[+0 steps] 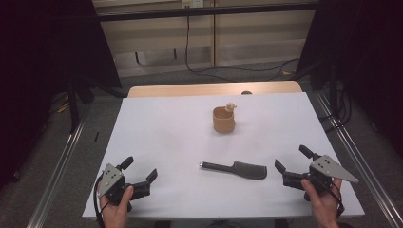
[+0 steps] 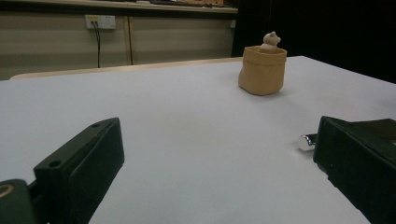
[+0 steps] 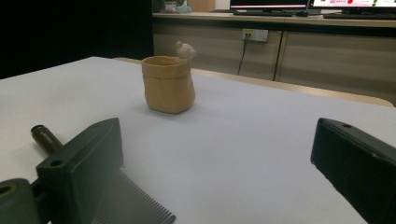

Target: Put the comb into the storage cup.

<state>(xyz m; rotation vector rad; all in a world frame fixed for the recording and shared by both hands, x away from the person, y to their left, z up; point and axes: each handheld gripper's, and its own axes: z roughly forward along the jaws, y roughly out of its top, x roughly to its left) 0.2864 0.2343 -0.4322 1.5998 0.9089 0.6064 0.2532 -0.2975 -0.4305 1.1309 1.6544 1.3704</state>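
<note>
Right claw [image 1: 289, 159] gaping, empty; comb [image 1: 235, 169] just left, seemingly untouched.

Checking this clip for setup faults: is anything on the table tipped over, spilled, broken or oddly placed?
Nothing stands out. The tan pot stands upright with a small figure at its rim, and the dark comb lies flat nearer the person. Both grippers, left and right, are open and holding nothing.
</note>
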